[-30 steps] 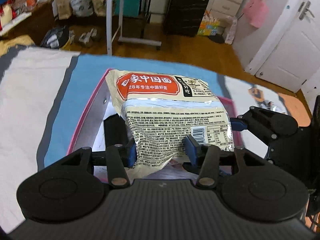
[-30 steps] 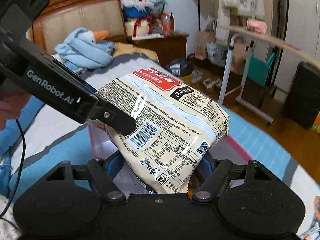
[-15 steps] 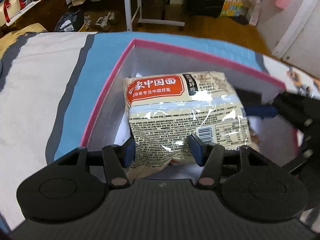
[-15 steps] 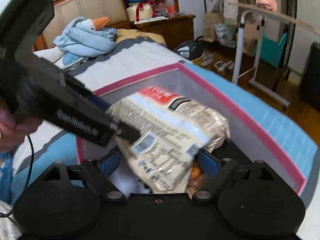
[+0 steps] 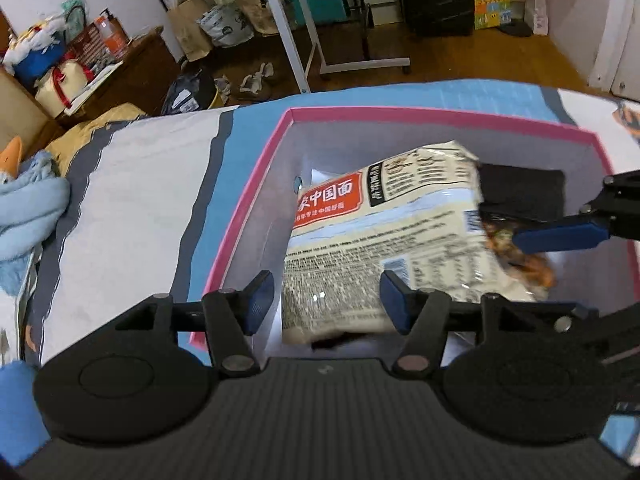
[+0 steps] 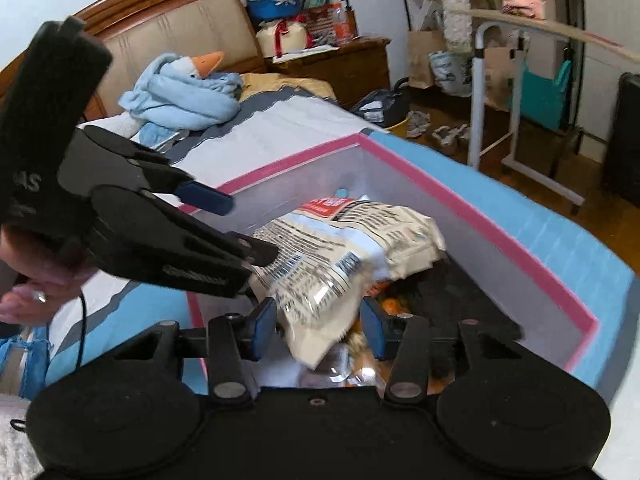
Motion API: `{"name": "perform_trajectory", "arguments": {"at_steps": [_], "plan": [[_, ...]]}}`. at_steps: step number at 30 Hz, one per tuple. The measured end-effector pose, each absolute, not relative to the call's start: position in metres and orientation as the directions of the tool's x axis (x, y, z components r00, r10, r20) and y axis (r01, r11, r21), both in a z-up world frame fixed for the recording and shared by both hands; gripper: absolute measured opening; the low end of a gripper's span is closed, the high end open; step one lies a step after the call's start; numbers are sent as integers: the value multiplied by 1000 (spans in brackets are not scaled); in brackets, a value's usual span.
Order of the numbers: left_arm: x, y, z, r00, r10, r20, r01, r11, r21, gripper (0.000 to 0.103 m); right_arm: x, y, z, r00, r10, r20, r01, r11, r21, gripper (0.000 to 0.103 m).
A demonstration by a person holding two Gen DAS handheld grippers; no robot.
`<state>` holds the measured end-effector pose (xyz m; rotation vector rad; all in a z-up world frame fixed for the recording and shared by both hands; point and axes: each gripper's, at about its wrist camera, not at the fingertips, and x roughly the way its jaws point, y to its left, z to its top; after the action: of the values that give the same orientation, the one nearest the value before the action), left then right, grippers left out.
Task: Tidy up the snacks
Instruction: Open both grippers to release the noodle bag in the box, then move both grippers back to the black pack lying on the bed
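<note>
The noodle packet (image 5: 384, 240) lies in the box (image 5: 420, 114) ahead of the left gripper (image 5: 326, 300) (right gripper (image 5: 560, 236) alongside, rightward).

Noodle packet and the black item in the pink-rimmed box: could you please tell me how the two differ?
The noodle packet is cream with a red label and dense print, while the black item is plain and dark. The noodle packet lies tilted on top, whereas the black item sits lower and is partly covered by it. Both are inside the pink-rimmed box.
</note>
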<state>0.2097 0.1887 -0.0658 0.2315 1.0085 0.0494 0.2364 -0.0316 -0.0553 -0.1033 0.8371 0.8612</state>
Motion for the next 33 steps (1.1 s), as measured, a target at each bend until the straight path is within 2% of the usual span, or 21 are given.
{"name": "perform_trajectory", "arguments": {"at_steps": [3,5,9,15,19,23,27,29,32,33], "plan": [[195,183,-49,534,141,-833,42,980,192,60,223,-45,-41,407,616,-675,-711,677,190,55],[187,179,-40,541,119,-833,33,986,162,61,213,-53,-30,441,595,-672,-717,684,135,62],[174,170,-28,537,57,-842,35,995,89,61,201,-75,-10,438,598,-671,-721,680,135,62],[157,145,-13,515,23,-857,89,993,80,61,177,-112,15,451,601,-660,-726,677,120,65],[138,122,5,544,-11,-839,142,987,79,61,152,-138,21,499,597,-628,-722,687,79,74],[117,95,20,568,-47,-822,208,974,88,63,129,-165,23,539,588,-604,-696,715,74,76],[96,66,30,579,-80,-811,270,958,98,69,108,-195,29,571,560,-600,-661,747,69,77],[85,51,36,586,-92,-805,303,946,112,74,98,-211,33,585,539,-606,-645,762,56,85],[71,30,44,595,-117,-795,351,928,126,79,82,-236,40,607,495,-622,-618,786,22,88],[67,24,45,597,-122,-793,359,924,128,86,78,-243,42,614,480,-627,-609,793,10,89]]}}
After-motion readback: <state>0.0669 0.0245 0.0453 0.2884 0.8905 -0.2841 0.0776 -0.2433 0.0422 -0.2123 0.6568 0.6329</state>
